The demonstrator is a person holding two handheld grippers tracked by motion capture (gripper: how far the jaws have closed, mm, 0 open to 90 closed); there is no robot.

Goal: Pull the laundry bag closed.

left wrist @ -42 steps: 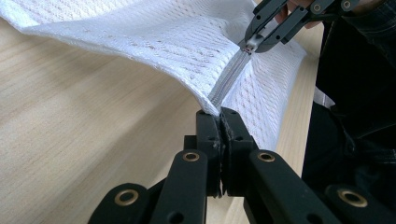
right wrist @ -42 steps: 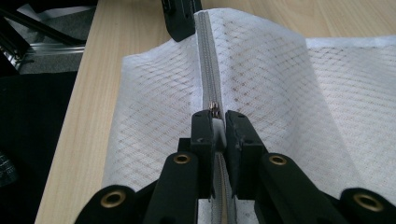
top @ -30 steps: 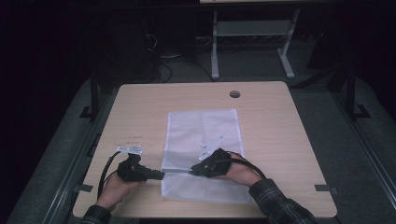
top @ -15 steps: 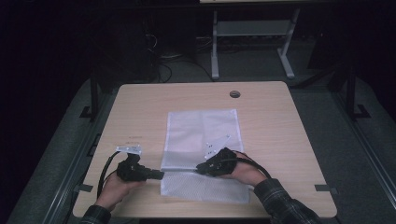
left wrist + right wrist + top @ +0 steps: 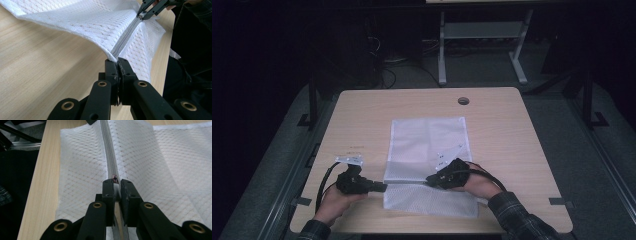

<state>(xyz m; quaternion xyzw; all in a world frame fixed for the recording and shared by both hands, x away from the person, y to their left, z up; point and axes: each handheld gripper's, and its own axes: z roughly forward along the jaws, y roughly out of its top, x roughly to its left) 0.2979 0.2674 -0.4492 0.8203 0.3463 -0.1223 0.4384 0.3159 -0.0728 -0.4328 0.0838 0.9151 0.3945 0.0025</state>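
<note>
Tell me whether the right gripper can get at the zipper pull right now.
Probably yes: the right gripper already sits on the zipper pull, jaws closed around it, nothing between.

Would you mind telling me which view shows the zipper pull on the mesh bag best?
The right gripper view: the zipper pull sits close up, between that gripper's closed jaws. The left gripper view shows the pull farther off, pinched by the right gripper. In the high view it is too small to tell.

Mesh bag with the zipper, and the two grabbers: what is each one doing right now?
Mesh bag: flat on the table, lifted along the zipper line.
Zipper: closed between the grippers.
Left gripper: shut on the bag's zipper end.
Right gripper: shut on the zipper pull.
</note>
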